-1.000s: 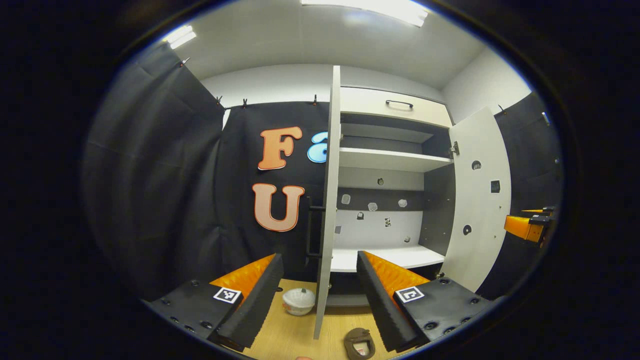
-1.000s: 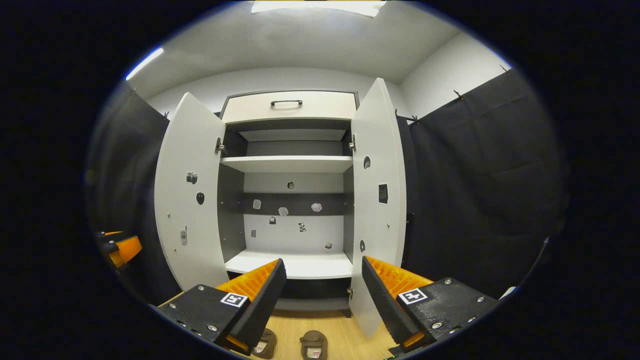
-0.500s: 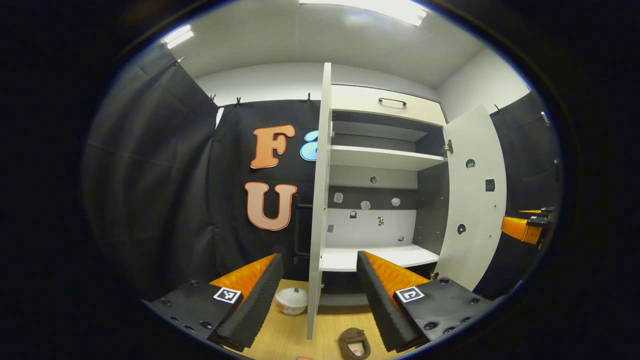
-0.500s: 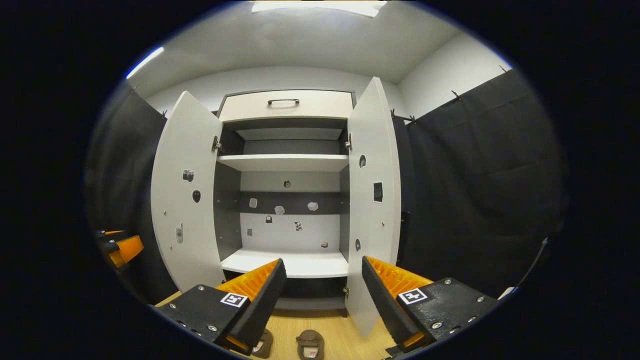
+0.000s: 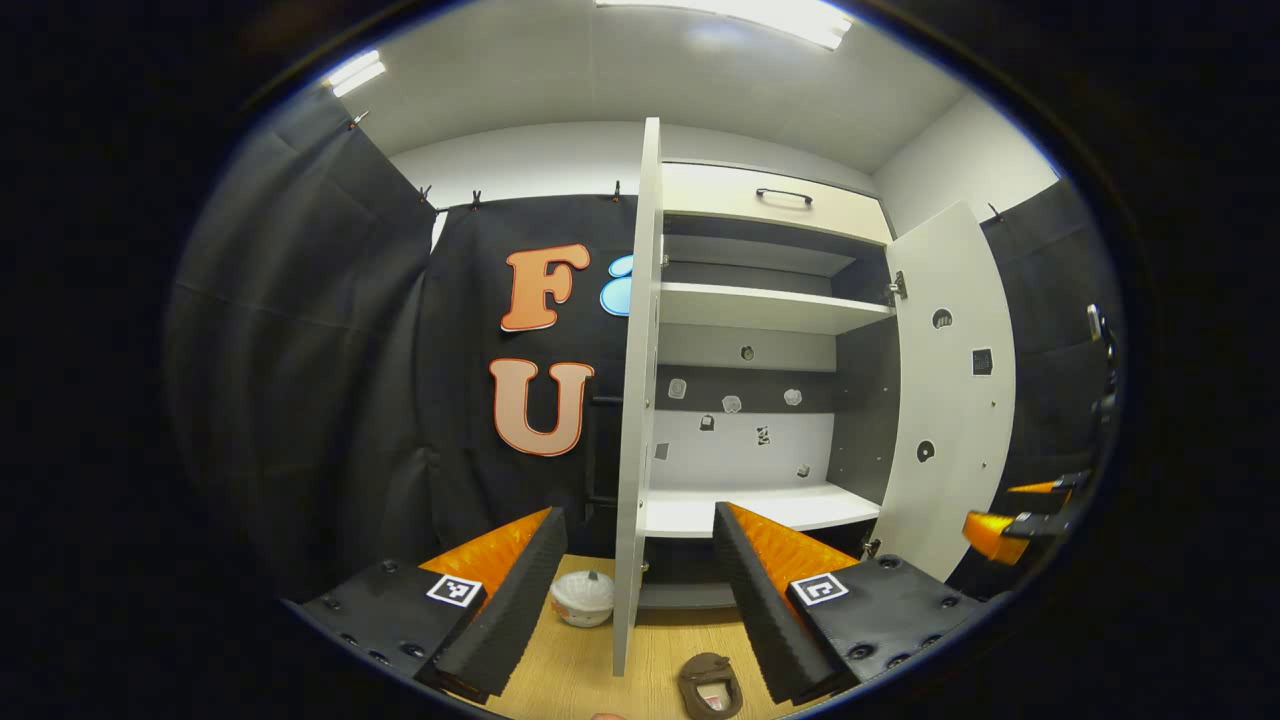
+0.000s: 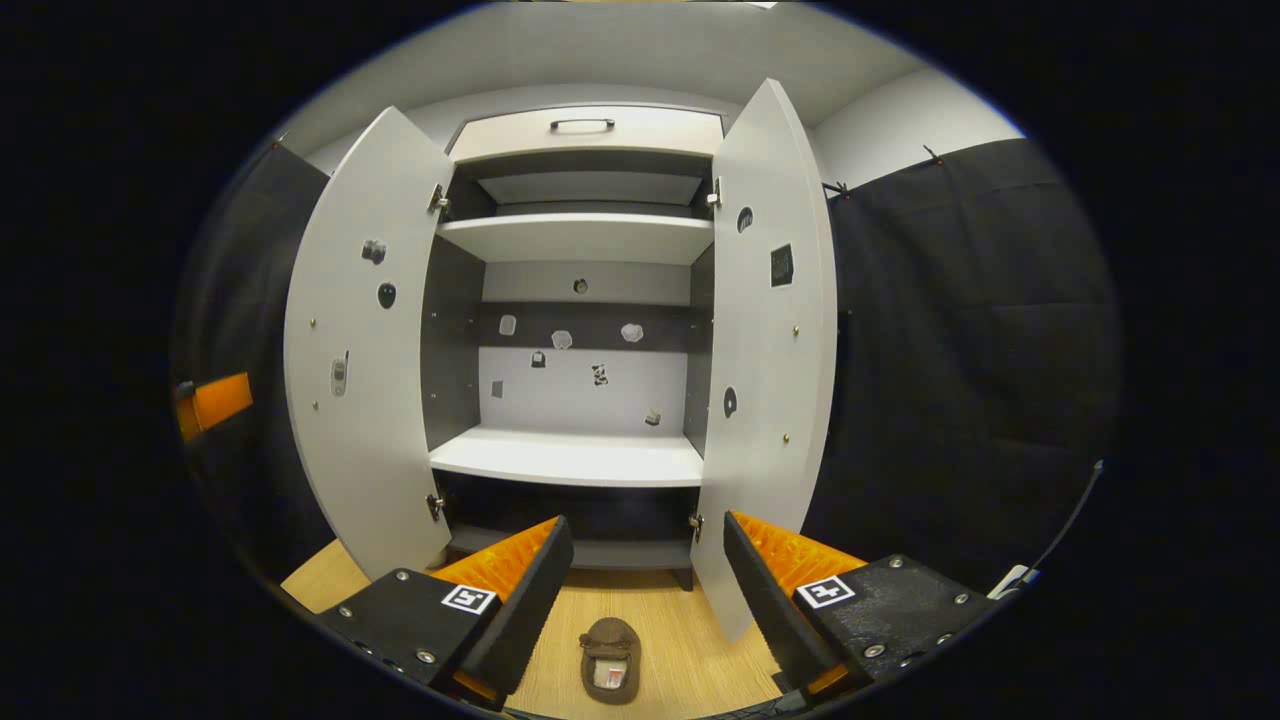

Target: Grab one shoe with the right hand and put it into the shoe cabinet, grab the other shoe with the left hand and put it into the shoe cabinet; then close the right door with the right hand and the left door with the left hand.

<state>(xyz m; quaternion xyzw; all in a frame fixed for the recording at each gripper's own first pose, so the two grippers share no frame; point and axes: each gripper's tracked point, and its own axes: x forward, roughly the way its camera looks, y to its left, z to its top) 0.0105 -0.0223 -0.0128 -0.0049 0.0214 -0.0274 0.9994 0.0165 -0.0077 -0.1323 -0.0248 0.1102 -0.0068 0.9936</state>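
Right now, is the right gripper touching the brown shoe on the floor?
Apart. In the right gripper view, the right gripper is open above the shoe, with bare wooden floor visible between the shoe and each finger.

- You're in a booth hung with black cloth [image 6: 960,330] on both sides
- Above you, a white ceiling [image 5: 640,80] with bright strip lights [image 5: 740,12]
- Under you, a pale wooden floor [image 6: 680,650]
- White wall [image 5: 520,165] behind the cloth
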